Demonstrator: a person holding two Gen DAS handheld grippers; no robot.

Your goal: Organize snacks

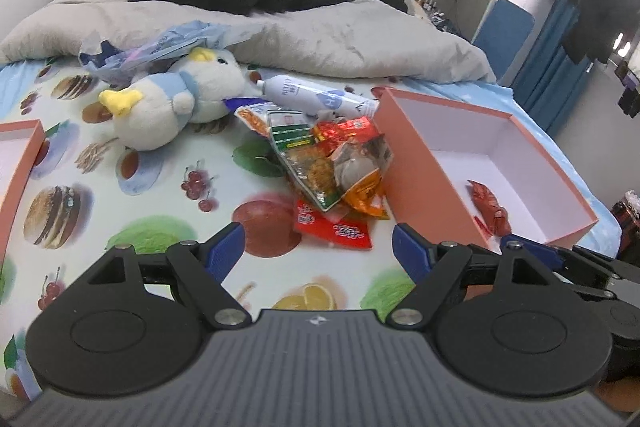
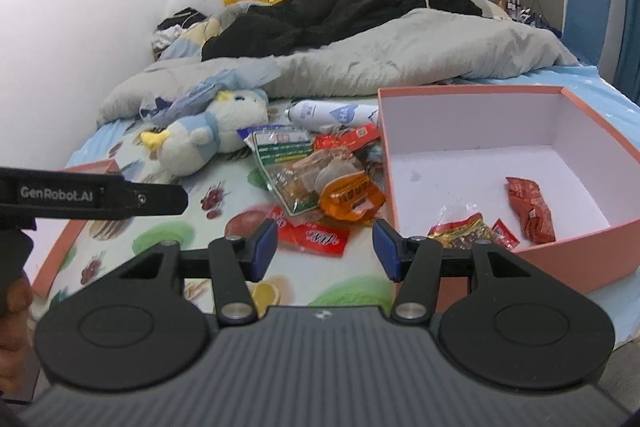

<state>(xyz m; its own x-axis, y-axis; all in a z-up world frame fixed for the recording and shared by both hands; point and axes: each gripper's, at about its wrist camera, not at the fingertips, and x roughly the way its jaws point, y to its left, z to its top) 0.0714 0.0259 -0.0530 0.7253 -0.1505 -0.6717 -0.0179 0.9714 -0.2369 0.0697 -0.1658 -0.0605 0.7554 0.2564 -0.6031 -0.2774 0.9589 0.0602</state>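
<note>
Both claws are hovering over a bed (image 1: 168, 163) whose sheet is printed with fruit and burgers. The left claw (image 1: 318, 247) is standing wide with nothing between its blue pads, and the right claw (image 2: 325, 247) is standing at a narrower gap, also gripping nothing. Ahead of both, a heap of snack packets (image 1: 332, 163) is lying on the sheet just beside the left wall of an open pink box (image 2: 472, 95); a flat red packet (image 2: 314, 235) is sitting at the near edge of the heap, closest to the pads. Inside the box, on its white floor, a dark red packet (image 2: 530, 209) is lying toward the right, and a crinkled clear-and-red wrapper (image 2: 460, 227) is lying near the front wall. Behind the heap, a white spray can (image 1: 316, 99) is lying on its side next to a plush duck (image 1: 176, 99), with a grey duvet (image 1: 340, 39) bunched further back. A second pink box piece (image 1: 24, 163) is showing at the left edge.
</note>
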